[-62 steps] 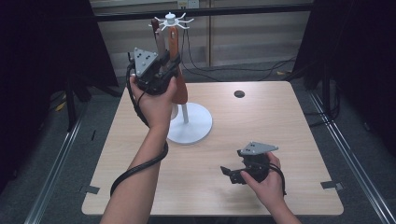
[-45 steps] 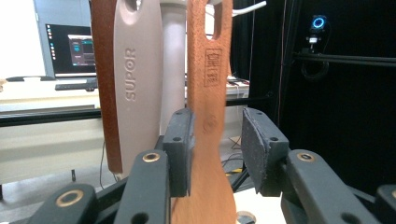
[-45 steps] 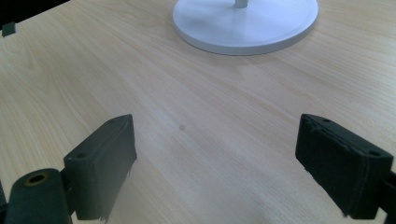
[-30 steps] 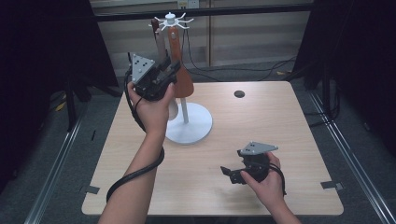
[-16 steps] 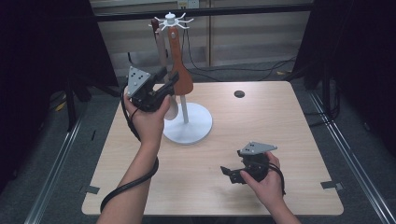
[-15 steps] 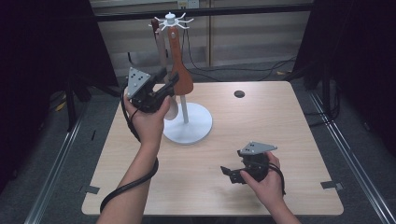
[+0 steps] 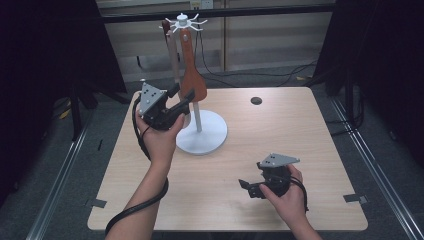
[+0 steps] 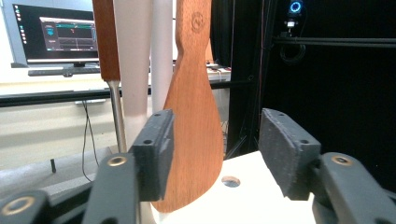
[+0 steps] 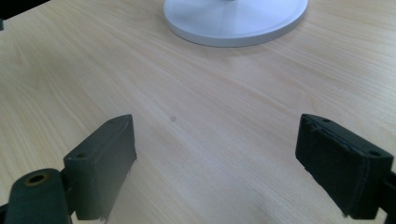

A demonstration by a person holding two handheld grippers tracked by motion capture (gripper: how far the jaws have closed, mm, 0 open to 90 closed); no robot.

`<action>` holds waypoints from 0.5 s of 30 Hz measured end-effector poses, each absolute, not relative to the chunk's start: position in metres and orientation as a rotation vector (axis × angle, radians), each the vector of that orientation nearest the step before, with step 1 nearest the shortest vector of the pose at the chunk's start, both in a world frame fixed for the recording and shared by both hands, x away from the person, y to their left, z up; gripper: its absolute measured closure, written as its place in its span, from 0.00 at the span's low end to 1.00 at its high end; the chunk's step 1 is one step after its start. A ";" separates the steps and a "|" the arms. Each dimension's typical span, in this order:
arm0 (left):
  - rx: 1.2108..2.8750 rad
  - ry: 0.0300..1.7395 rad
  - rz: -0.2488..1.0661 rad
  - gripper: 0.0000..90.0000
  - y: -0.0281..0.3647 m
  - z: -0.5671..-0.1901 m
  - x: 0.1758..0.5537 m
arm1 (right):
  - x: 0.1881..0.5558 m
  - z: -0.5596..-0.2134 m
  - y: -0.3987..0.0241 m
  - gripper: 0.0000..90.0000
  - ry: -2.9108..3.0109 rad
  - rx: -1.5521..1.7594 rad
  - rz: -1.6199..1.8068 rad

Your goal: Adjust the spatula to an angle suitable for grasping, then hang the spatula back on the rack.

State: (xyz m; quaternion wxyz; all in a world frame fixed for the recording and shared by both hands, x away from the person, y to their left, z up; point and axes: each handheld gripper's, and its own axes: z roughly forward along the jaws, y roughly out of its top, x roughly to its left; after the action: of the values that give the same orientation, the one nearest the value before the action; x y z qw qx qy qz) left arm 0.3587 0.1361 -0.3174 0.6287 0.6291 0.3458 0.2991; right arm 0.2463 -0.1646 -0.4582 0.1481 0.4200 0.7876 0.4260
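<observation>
A wooden spatula (image 7: 193, 82) hangs from the hook ring of a white stand (image 7: 202, 134) at the back middle of the table. My left gripper (image 7: 182, 96) is held in the air just left of the spatula's blade. In the left gripper view it (image 8: 215, 140) is open, with the blade (image 8: 194, 116) in front of the gap between the jaws and nothing clamped. My right gripper (image 7: 246, 189) rests low over the front right of the table. It (image 9: 215, 154) is open over bare wood, with the stand's base (image 9: 233, 21) farther ahead.
A white utensil (image 8: 133, 70) and a brown-handled one with a metal shaft (image 8: 105, 37) hang beside the stand's pole (image 8: 161, 60). A small dark hole (image 7: 256, 100) marks the table at the back right. Dark curtains and cables surround the table (image 7: 310, 145).
My left gripper has come down from beside the spatula's handle to the level of its blade and drawn slightly left and toward the person. The right gripper has stayed still.
</observation>
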 end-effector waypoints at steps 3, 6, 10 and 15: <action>1.432 0.787 0.664 0.46 0.134 -0.322 0.358 | 0.246 -0.457 -0.165 0.13 2.261 1.201 1.231; 1.452 0.779 0.667 0.41 0.134 -0.326 0.355 | 0.244 -0.458 -0.167 0.13 2.260 1.216 1.222; 1.453 0.787 0.657 0.35 0.134 -0.331 0.352 | 0.242 -0.455 -0.169 0.13 2.245 1.211 1.228; 1.467 0.790 0.648 0.29 0.137 -0.337 0.349 | 0.241 -0.456 -0.169 0.13 2.252 1.206 1.221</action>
State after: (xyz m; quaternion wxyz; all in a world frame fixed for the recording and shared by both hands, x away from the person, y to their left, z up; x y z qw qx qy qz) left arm 0.3485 0.1375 -0.3375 0.6264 0.6397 0.3443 0.2826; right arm 0.2406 -0.1688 -0.4557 0.1545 0.4209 0.7858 0.4260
